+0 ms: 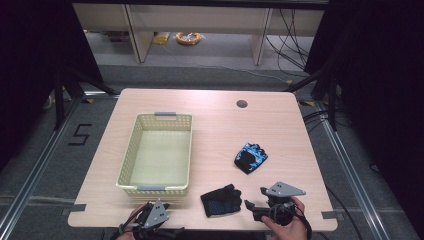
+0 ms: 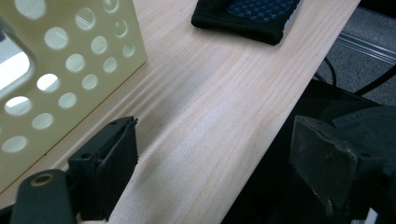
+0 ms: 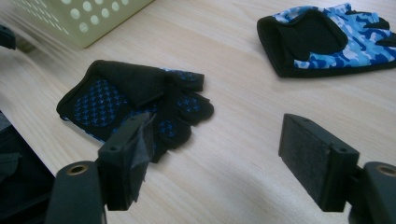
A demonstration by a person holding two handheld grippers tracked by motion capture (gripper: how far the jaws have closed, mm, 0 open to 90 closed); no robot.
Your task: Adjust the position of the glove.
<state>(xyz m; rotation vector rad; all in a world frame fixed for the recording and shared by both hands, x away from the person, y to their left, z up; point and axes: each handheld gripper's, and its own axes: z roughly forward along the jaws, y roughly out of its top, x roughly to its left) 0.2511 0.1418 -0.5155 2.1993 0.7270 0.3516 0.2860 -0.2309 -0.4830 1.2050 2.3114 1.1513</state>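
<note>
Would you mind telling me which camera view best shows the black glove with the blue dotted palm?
The right gripper view: the black glove with the blue dotted palm lies whole and close, its grip dots clear. The high view shows it small near the table's front edge; the left gripper view catches just its cuff.

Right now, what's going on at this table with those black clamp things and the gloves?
A person sits at the near edge of a wooden table, holding a hand-held gripper in each hand. Both are open and hold nothing. The right hand-held gripper points toward a black glove with blue dots lying flat just ahead of it. A second blue camouflage glove lies farther back. The left hand-held gripper hovers at the table edge beside an empty cream basket. Neither glove has been picked up.
</note>
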